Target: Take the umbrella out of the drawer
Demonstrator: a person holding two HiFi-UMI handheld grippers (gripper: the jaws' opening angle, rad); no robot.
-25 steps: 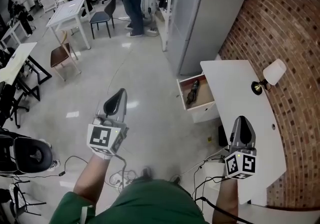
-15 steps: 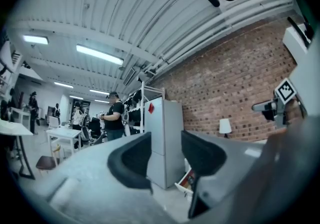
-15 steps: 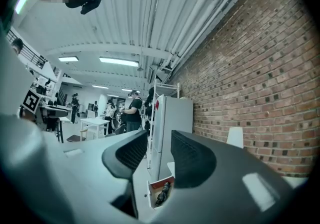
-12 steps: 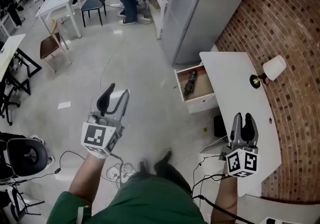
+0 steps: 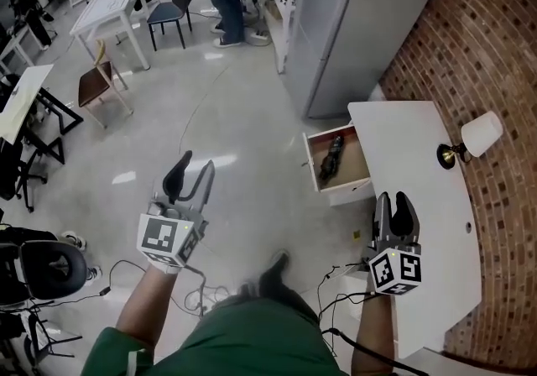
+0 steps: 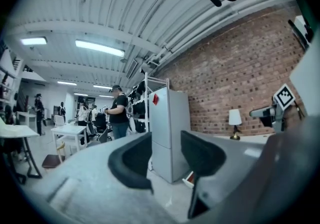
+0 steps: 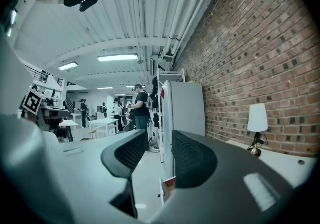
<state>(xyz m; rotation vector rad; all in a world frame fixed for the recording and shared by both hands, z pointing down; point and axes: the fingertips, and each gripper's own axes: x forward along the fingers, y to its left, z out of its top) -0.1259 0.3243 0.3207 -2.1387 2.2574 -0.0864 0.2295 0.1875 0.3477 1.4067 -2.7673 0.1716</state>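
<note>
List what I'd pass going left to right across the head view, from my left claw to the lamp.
In order: left claw → umbrella, lying in the open drawer → right claw → lamp. Both claws have just been opening, with nothing between them.

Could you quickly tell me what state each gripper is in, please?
Left gripper: open, jaws just opened, empty.
Right gripper: open, jaws just been opening, empty.

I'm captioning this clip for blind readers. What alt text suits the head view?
A dark folded umbrella lies in the open drawer of a white desk by a brick wall, with a lamp on it. Nearer, a person holds a left gripper and right gripper, fingers just opened, nothing between them.
</note>
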